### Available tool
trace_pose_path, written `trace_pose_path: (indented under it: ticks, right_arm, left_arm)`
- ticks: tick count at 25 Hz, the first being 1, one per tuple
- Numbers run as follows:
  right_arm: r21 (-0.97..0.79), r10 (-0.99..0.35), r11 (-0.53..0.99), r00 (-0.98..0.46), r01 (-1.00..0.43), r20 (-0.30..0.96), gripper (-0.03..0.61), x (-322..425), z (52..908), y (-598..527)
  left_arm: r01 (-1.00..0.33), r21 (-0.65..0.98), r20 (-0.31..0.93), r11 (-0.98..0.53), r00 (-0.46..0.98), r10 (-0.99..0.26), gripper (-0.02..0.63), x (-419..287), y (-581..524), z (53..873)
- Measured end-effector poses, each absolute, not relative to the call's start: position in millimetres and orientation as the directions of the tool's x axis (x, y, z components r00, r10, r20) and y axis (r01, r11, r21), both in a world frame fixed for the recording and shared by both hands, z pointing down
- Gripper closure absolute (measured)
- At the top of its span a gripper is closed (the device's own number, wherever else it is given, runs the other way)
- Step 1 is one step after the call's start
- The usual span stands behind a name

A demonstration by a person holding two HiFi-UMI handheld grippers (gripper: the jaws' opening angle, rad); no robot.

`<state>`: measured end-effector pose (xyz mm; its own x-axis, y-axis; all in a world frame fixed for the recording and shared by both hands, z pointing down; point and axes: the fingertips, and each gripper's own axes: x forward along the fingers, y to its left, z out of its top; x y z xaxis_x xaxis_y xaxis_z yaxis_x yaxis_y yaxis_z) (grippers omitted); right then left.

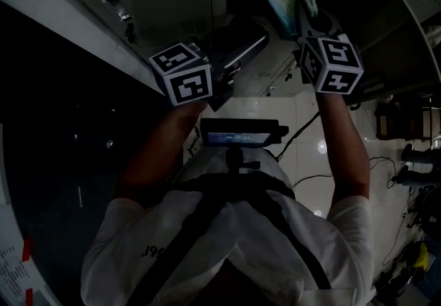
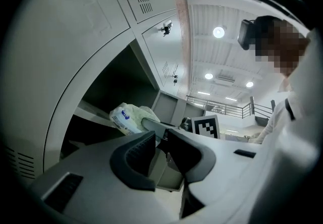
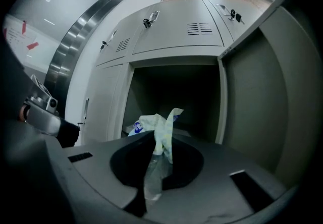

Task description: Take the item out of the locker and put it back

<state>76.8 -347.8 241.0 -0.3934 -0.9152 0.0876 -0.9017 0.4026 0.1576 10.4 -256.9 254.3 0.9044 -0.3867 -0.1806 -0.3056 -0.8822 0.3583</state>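
Currently my right gripper (image 3: 155, 153) is clamped on the twisted neck of a pale plastic packet (image 3: 145, 123), which it holds at the mouth of the open locker compartment (image 3: 176, 92). My left gripper (image 2: 160, 148) has its jaws slightly apart and empty, alongside.

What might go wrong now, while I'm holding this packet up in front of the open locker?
The right gripper pinches only a thin flap of the packet, so it could slip or tear loose. Sticking out ahead of the jaws, the packet may also snag on the frame of the locker going in.
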Motion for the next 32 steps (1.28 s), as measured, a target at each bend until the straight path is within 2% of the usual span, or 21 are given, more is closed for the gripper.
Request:
trace_pose_path:
  ticks: [24,32]
  right_arm:
    - [0.280,-0.941,0.337,-0.320,-0.899,0.109,0.572,60,215,-444]
    - [0.316,-0.946,0.319,-0.281,-0.894,0.160,0.571,55,211,-483]
  left_arm:
    - [-0.342,0.327,-0.189,-0.881,0.890,-0.415,0.555,12,-302,233]
    - [-0.360,0.337,-0.174,-0.870,0.884,-0.434,0.555,15,-316,231]
